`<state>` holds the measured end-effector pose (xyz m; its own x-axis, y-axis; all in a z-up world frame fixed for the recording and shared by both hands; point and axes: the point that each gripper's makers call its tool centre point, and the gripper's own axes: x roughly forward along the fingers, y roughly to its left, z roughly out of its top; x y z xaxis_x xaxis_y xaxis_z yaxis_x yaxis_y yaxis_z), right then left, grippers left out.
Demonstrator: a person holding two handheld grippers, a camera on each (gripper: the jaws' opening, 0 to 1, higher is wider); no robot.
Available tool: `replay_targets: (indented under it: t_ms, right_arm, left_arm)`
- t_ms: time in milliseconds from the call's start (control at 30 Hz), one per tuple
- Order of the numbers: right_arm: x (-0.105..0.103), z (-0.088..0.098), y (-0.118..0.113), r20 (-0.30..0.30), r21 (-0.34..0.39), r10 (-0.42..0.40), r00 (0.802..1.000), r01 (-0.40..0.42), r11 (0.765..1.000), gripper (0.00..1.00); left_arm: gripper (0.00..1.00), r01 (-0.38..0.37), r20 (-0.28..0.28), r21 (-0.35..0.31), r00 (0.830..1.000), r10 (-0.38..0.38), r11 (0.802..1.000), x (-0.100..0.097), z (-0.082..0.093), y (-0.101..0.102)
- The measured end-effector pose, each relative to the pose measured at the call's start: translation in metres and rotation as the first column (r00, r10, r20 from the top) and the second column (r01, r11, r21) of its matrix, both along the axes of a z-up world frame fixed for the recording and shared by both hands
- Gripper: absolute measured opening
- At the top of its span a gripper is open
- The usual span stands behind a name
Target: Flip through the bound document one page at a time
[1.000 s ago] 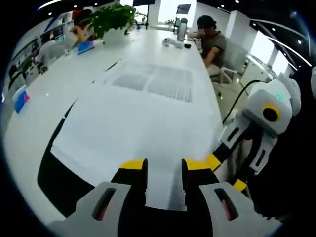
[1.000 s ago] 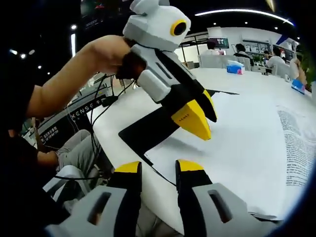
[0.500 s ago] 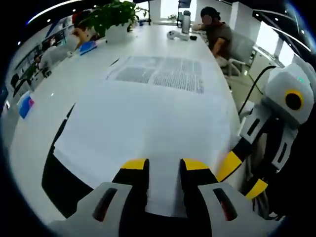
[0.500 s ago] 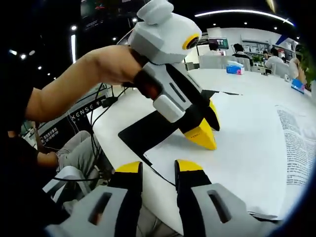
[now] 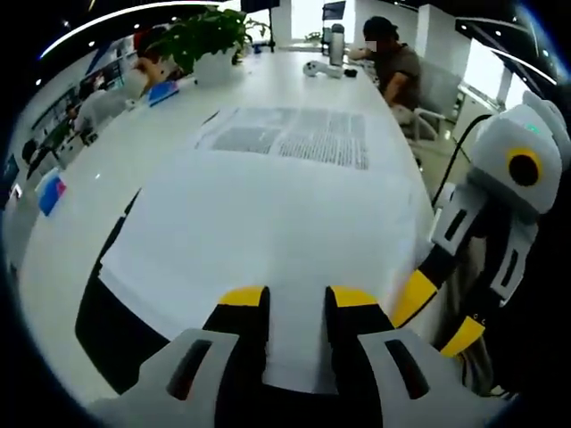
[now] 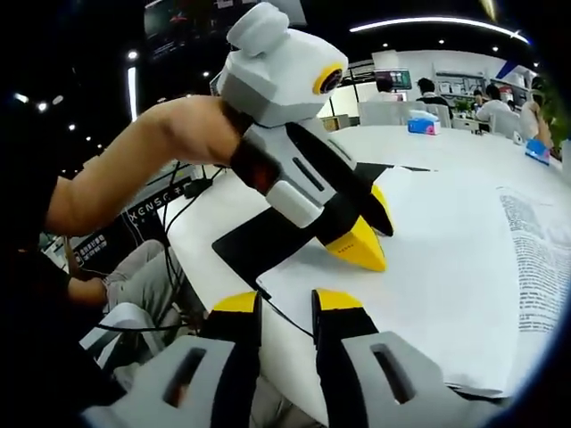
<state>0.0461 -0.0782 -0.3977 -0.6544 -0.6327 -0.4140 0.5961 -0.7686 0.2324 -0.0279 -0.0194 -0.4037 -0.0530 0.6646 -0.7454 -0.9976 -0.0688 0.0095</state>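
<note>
The bound document (image 5: 268,214) lies open on a white table, with a blank white page near me and a printed page (image 5: 294,138) beyond it. Its black cover (image 5: 98,312) sticks out at the left. My left gripper (image 5: 297,303) stands open, its yellow tips resting on the blank page's near edge. In the right gripper view a hand holds the left gripper (image 6: 368,230) tilted down onto the blank page (image 6: 446,259). My right gripper (image 6: 285,303) is open and empty, just off the table's edge by the cover (image 6: 259,241). The right gripper (image 5: 439,316) also appears right of the document.
A potted plant (image 5: 201,36), a bottle (image 5: 336,45) and a seated person (image 5: 393,71) are at the table's far end. A blue packet (image 5: 49,192) lies at the left. A bare forearm (image 6: 134,169) reaches in; cables (image 6: 192,192) hang beyond the table edge.
The left gripper has come down from above the blank page until its tips rest on the paper. The right gripper has hardly moved.
</note>
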Motion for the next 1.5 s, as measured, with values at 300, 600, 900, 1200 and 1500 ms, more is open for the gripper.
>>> replay_targets:
  t_ms: [300,600,900,1200,1500]
  right_arm:
    - [-0.002,0.001,0.0,0.001,-0.036,-0.011,1.0,0.011,0.999,0.22]
    - [-0.002,0.001,0.0,0.014,-0.032,-0.007,1.0,0.008,0.999,0.23]
    - [0.011,0.05,0.007,-0.204,-0.152,-0.007,0.979,-0.025,0.988,0.27]
    - [0.018,0.09,0.067,-0.33,-0.187,-0.074,0.941,0.011,0.982,0.26]
    - [0.015,0.1,0.136,-0.364,-0.151,-0.118,0.924,0.066,0.986,0.24]
  left_arm:
    - [0.28,-0.036,0.004,0.2,0.999,0.036,0.979,-0.001,0.003,-0.002]
    - [0.27,-0.029,0.001,0.204,1.0,0.03,0.978,-0.001,0.006,0.001]
    - [0.25,-0.022,0.003,0.172,1.0,0.022,0.985,-0.004,0.005,0.0]
    - [0.25,-0.019,0.0,0.172,1.0,0.019,0.985,-0.001,0.004,0.001]
    - [0.24,-0.032,0.013,0.162,0.999,0.031,0.986,0.0,0.004,0.002]
